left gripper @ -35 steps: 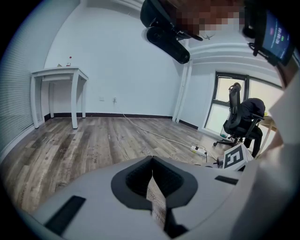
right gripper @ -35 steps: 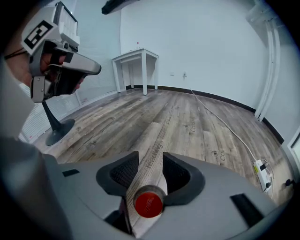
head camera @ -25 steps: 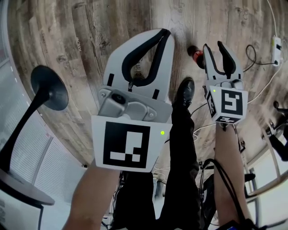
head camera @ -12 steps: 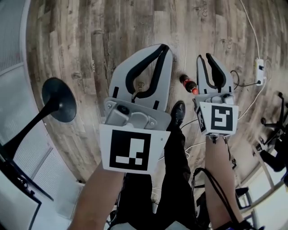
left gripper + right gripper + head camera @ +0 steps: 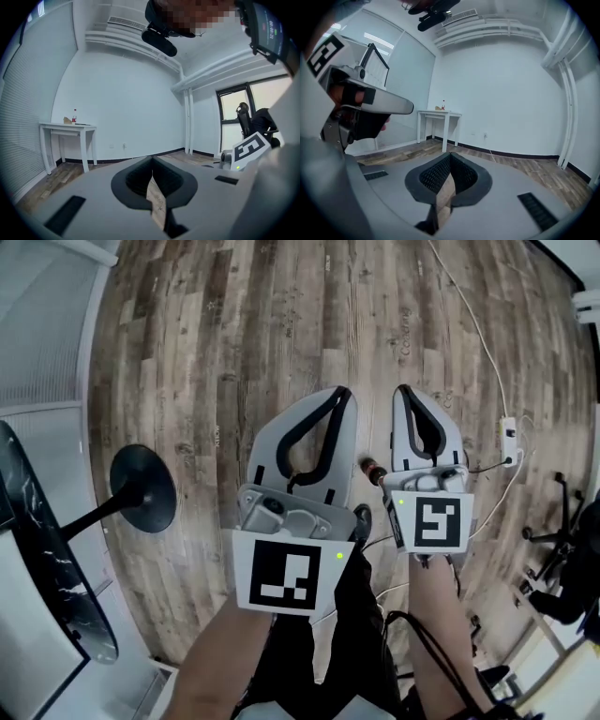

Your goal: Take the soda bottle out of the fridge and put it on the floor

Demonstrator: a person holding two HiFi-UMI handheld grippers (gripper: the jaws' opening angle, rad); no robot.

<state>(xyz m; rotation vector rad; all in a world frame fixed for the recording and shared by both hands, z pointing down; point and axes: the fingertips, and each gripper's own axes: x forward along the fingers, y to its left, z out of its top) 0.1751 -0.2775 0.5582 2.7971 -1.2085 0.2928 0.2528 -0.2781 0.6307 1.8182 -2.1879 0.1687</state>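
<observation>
The soda bottle (image 5: pixel 373 471), dark with a red cap, stands on the wooden floor between my two grippers in the head view, and neither touches it. My left gripper (image 5: pixel 339 395) is held high above the floor, its jaws shut with nothing in them. My right gripper (image 5: pixel 405 390) is beside it, jaws also shut and empty, well clear of the bottle. In the left gripper view the left gripper (image 5: pixel 151 161) points across the room, tips together. In the right gripper view the right gripper (image 5: pixel 450 156) does the same. No fridge is in view.
A black round stand base (image 5: pixel 145 488) sits on the floor at left, beside a dark table top (image 5: pixel 42 549). A white power strip (image 5: pixel 509 432) with a cable lies at right. A white side table (image 5: pixel 439 114) stands by the far wall.
The right gripper's jaws have gone from open beside the bottle to shut and empty. Both grippers have lifted away from the floor, so the bottle looks smaller and farther below.
</observation>
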